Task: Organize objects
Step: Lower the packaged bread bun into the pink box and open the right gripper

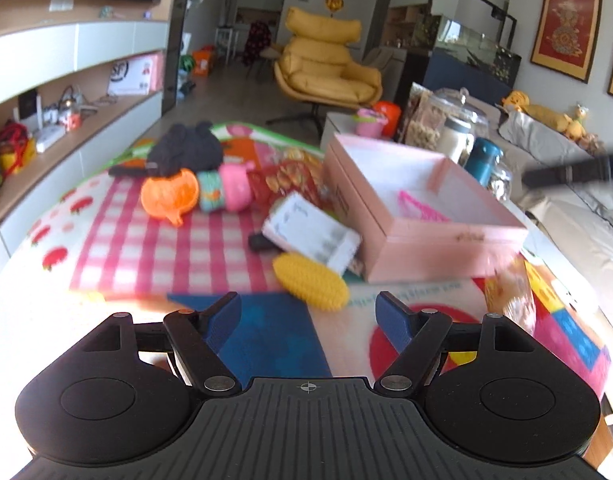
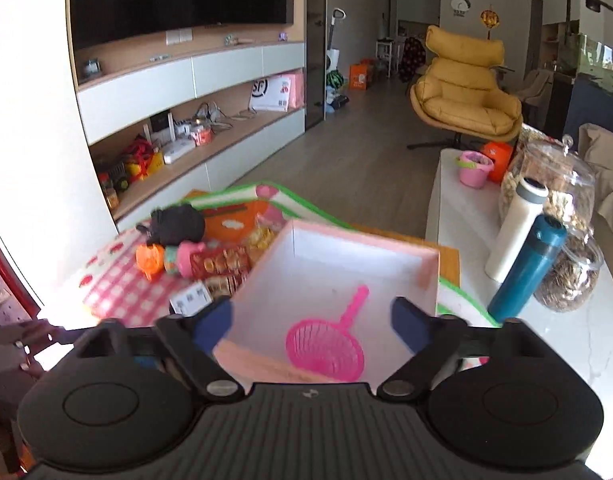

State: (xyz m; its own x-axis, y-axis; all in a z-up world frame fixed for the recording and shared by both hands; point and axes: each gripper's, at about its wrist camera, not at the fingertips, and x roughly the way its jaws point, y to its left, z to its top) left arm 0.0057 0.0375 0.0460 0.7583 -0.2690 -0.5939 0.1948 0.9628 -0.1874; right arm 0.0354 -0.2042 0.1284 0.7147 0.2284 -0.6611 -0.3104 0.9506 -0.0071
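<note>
An open pink box (image 1: 422, 236) stands on the play mat, with a pink toy strainer (image 2: 326, 344) lying inside it. My right gripper (image 2: 312, 320) is open and empty, above the box's near side over the strainer. My left gripper (image 1: 308, 312) is open and empty, low over the mat, just short of a yellow toy corn (image 1: 312, 280). Beyond the corn lie a white card pack (image 1: 312, 232), an orange toy pot (image 1: 170, 196), a pink toy (image 1: 234, 188) and a black plush (image 1: 186, 148).
A low white table (image 2: 466, 216) to the right carries a teal bottle (image 2: 526, 268), a white bottle (image 2: 514, 232), glass jars (image 2: 554, 184) and a pink bucket (image 2: 474, 168). A yellow armchair (image 2: 462, 88) stands behind. Shelves (image 2: 194, 148) line the left wall.
</note>
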